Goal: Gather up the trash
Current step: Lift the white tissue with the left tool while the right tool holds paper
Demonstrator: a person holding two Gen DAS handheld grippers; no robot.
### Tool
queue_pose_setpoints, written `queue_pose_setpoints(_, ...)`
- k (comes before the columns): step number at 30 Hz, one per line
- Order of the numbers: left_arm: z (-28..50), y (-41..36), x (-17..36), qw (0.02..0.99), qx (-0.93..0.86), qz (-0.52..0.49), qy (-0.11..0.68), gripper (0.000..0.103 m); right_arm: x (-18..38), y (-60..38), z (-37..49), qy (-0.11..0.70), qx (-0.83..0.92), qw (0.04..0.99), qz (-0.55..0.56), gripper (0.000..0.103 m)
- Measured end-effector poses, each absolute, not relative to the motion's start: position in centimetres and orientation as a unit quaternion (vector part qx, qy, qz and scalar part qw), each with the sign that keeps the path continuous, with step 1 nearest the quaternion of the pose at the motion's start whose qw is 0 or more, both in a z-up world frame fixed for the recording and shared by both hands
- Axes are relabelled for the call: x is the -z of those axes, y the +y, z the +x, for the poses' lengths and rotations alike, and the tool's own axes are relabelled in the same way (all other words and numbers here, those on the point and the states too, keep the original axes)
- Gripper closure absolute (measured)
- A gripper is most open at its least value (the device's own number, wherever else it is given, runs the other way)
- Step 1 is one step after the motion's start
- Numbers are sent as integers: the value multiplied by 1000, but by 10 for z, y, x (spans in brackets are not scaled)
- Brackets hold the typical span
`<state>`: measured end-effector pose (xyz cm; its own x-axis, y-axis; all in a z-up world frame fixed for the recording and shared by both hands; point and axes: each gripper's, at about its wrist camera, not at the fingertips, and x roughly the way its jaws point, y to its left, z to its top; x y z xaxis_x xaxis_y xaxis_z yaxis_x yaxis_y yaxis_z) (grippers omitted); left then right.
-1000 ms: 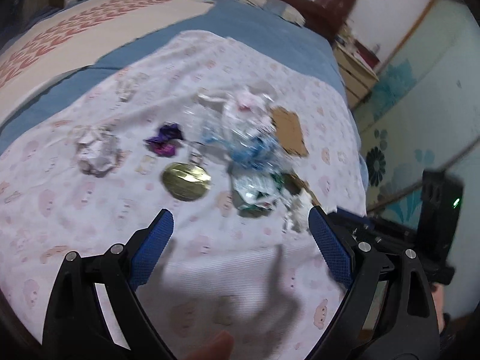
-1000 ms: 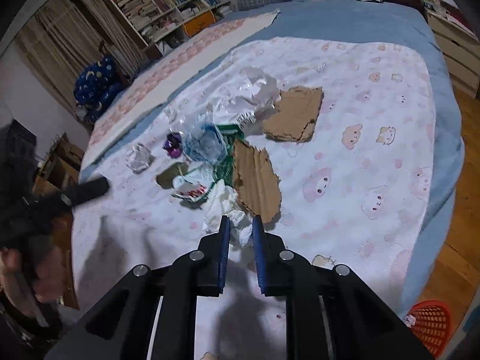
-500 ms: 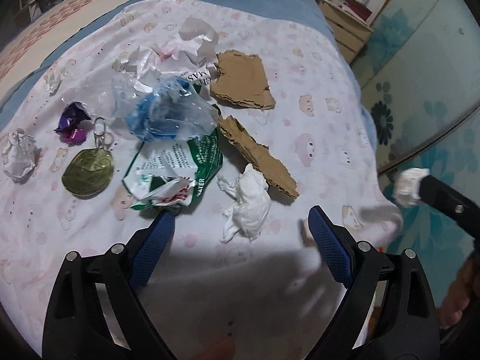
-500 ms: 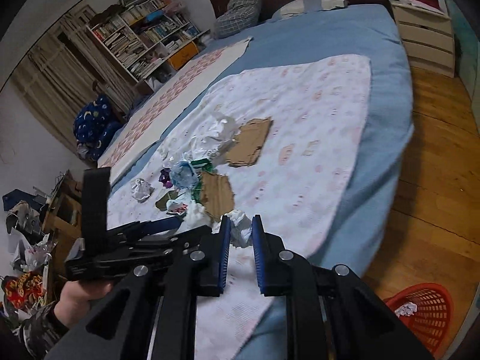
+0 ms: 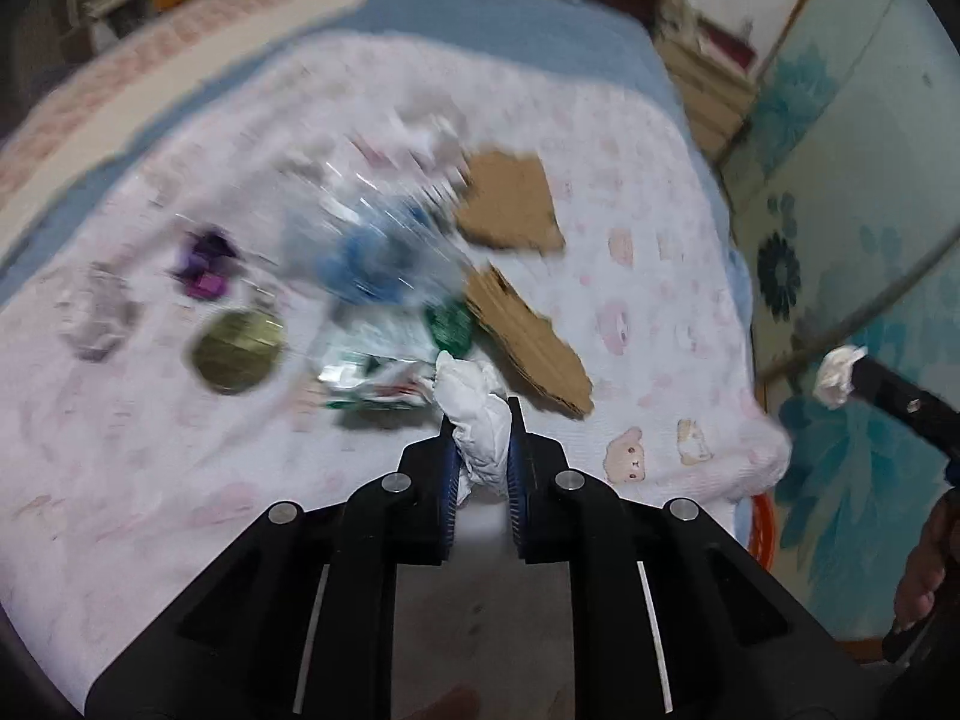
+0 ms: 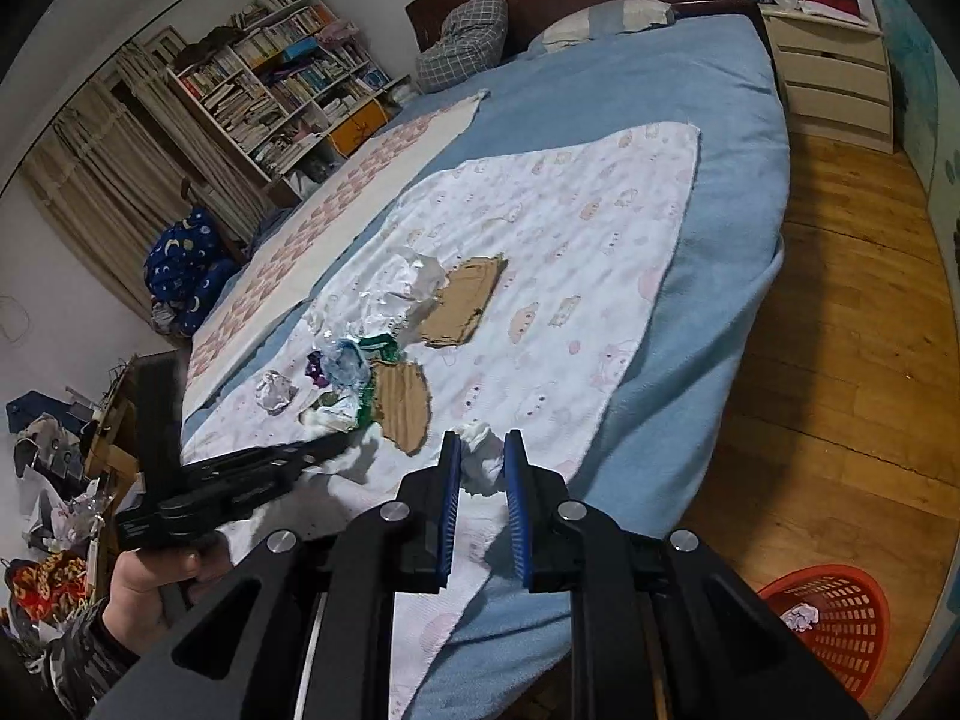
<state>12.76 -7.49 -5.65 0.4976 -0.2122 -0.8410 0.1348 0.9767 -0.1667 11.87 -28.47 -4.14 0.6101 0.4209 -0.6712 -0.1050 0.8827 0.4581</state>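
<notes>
The left hand-held gripper (image 5: 480, 420) is matt black plastic with ribbed blue pads, pinching soft crumpled white tissue (image 5: 474, 414). The right hand-held gripper (image 6: 482, 456) has the same finish and grips a similar wad (image 6: 480, 459). Torn cardboard (image 6: 405, 399) looks rough and matt brown. The bed (image 6: 690, 90) wears fuzzy blue cloth under a thin printed sheet (image 6: 570, 228). The floor (image 6: 840, 330) is glossy wood; the basket (image 6: 840, 612) is red plastic mesh

No readable text; print on green wrapper (image 5: 384, 372) blurred beyond reading
</notes>
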Motion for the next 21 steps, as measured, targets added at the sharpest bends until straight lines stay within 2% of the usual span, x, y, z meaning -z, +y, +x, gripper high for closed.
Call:
queue_pose_setpoints(11,51,-66,-32,909,103,-28,403,89,-1,-231,85,380,-221,884,160,87)
queue_pose_setpoints(17,21,-123,-55,909,164,-32,381,89,-51,-272,24,339,-178,908,173,87)
queue_pose_setpoints(21,4,-180,-57,900,223,-11,375,89,-62,-319,-33,321,-115,928,146,87)
